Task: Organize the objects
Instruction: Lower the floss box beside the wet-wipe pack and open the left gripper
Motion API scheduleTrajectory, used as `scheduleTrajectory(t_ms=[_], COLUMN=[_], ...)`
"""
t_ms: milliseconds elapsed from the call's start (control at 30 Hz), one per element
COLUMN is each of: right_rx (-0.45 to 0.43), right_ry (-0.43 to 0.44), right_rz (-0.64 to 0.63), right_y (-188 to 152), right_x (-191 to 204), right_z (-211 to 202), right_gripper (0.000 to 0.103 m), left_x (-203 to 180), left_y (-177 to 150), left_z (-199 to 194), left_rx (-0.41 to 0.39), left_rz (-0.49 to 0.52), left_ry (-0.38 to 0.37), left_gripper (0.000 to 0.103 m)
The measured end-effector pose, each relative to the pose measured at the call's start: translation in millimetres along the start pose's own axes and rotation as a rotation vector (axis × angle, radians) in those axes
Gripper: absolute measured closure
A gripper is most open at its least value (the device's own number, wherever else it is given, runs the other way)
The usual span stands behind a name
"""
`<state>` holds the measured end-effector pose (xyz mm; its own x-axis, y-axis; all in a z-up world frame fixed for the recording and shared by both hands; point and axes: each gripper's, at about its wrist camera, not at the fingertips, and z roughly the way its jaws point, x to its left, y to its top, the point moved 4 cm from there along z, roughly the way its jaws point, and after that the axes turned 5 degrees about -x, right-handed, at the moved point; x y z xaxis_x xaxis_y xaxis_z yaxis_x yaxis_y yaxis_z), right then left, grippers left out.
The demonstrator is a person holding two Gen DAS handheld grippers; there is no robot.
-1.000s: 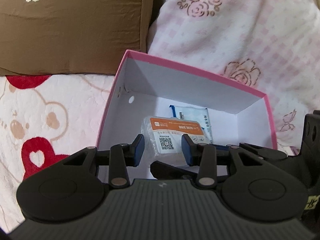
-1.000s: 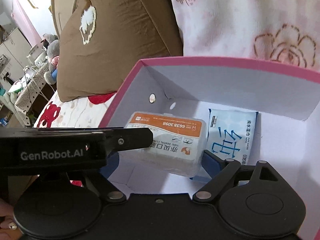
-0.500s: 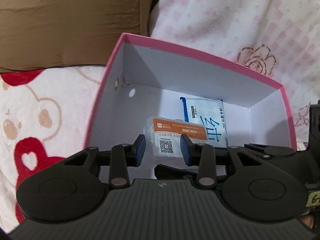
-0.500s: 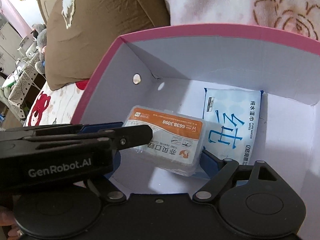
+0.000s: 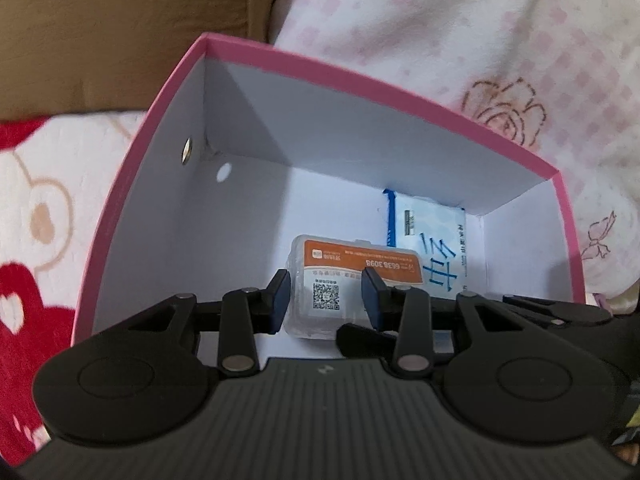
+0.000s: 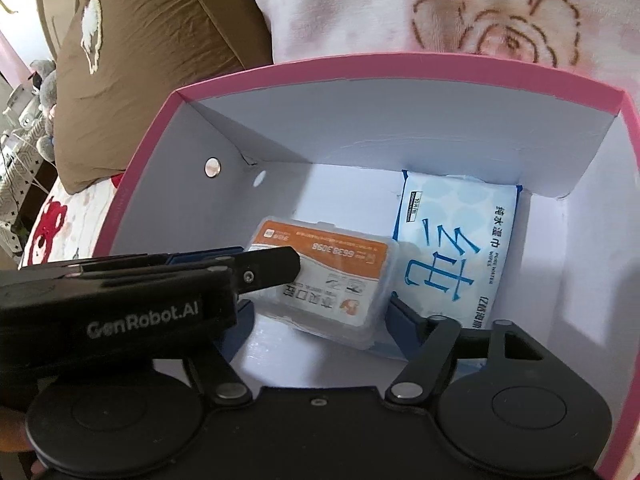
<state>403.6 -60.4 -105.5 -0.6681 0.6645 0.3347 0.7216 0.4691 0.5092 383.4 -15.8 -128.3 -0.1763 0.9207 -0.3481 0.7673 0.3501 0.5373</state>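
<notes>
A pink box (image 5: 372, 92) with white inner walls stands on the bed; it also shows in the right wrist view (image 6: 400, 68). Inside lie a clear plastic floss-pick box with an orange label (image 5: 352, 276) (image 6: 332, 272) and a blue-and-white wet-wipes pack (image 5: 436, 248) (image 6: 448, 240) to its right. My left gripper (image 5: 325, 305) is open, its blue pads on either side of the floss-pick box's near end. My right gripper (image 6: 320, 312) is open, its pads on either side of the same box. The left gripper's body crosses the right wrist view (image 6: 120, 292).
A brown pillow (image 5: 120, 28) (image 6: 152, 52) lies behind the box at left. A pink floral blanket (image 5: 480, 40) (image 6: 440, 8) is bunched behind and right. The bed sheet with red bear prints (image 5: 36, 240) spreads at left. Furniture and a plush toy (image 6: 40, 92) stand far left.
Both grippers have moved forward and down into the pink box, so the box and its contents look larger. The floss-pick box and wipes pack have stayed in place.
</notes>
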Motion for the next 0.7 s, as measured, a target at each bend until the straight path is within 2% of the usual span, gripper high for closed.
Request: scheduleTrajectory(t_ms=[67,200,400,500,700], right_rx=[0.000,0.003,-0.001,0.004,-0.007], right_ry=[-0.005,-0.012,-0.045,-0.064,-0.057], right_rz=[-0.012,-0.005,-0.033,-0.038,-0.036], right_y=[-2,0,-2,-3,-3], right_x=[0,-4,5,10,12], right_z=[-1,-1,3,5,10], right_gripper=[0.034,0.047,0.049,0.049,0.051], left_x=[4,9,9,3,5], left_y=[-1,-3,-4,-4,-1], left_z=[1,5,5,6,5], left_rx=[0.011,0.018,-0.001,-0.026,-0.039], left_rz=[-0.009,-0.017,0.006,0.045,0.064], left_ry=[0.003,0.011,0.025,0.057,0.091], left_gripper=[0.067,0.067,0.067,0.067,0.068])
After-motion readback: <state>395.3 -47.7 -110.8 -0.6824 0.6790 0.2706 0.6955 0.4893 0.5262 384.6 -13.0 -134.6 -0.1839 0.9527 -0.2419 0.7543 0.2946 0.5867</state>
